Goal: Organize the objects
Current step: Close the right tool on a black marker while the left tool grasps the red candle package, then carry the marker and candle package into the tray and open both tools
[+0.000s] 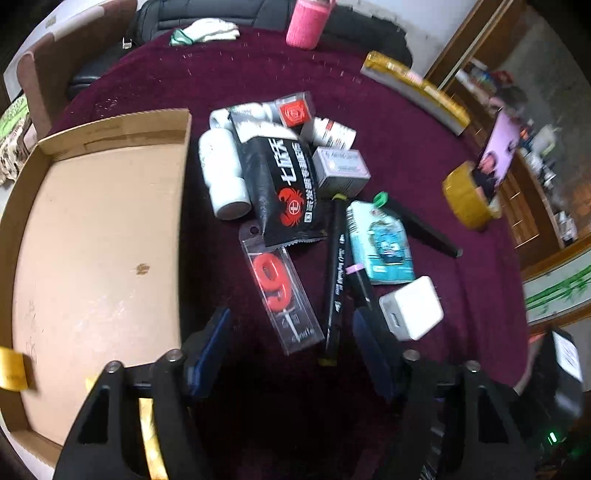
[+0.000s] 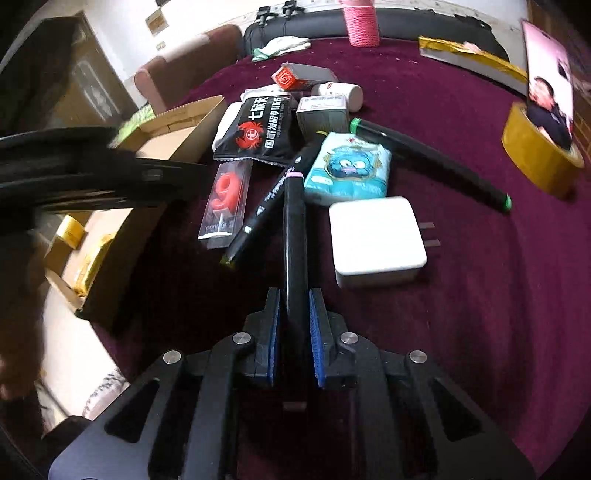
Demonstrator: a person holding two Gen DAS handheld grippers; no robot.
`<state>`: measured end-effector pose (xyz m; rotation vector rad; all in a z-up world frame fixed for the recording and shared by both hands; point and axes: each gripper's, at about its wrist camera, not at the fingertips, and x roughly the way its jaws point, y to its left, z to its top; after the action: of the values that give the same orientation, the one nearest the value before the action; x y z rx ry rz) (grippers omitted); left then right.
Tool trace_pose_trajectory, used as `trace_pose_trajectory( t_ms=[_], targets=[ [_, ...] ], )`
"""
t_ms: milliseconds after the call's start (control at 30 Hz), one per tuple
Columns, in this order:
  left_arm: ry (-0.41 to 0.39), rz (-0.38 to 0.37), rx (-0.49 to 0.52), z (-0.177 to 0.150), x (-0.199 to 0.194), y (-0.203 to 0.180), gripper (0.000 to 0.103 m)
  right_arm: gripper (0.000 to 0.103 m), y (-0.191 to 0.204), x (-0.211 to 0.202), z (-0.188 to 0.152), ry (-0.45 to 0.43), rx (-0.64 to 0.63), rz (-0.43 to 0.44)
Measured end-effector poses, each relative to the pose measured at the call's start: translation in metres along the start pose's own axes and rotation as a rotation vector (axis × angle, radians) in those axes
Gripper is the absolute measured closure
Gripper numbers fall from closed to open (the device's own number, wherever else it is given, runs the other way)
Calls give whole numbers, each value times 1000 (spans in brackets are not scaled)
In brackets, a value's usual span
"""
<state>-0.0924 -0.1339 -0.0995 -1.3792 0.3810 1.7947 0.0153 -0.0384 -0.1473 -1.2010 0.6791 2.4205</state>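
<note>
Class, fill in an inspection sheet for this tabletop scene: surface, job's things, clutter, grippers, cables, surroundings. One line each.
Surface: round table under a maroon cloth.
Job's things: cardboard box, open, nothing seen on its visible floor; beside it a heap with black snack packet, red 9 candle, white charger, tissue pack, green-capped marker.
Clutter: pink bottle, yellow tape roll, white gloves.
Grippers: left gripper open above the heap; right gripper shut on pink-capped marker.
Cables: nothing seen.
Surroundings: brown chair, wooden shelving.
</note>
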Motion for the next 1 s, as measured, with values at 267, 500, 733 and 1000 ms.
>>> trace_pose_trajectory(
  t_ms=[267,500,733,1000],
  targets=[
    [63,128,-11,11,32,-3,64,88,-4,1,-2,-16,33,33],
    [71,147,56,-10,24,-7,76,88,0,3,-1,-20,27,31],
    [80,165,141,-36,22,-17,74,88,6,6,2,-20,-10,-3],
    [-2,20,89,-45,-13,-3,76,88,-2,-21,2,-95,77,42]
  ],
)
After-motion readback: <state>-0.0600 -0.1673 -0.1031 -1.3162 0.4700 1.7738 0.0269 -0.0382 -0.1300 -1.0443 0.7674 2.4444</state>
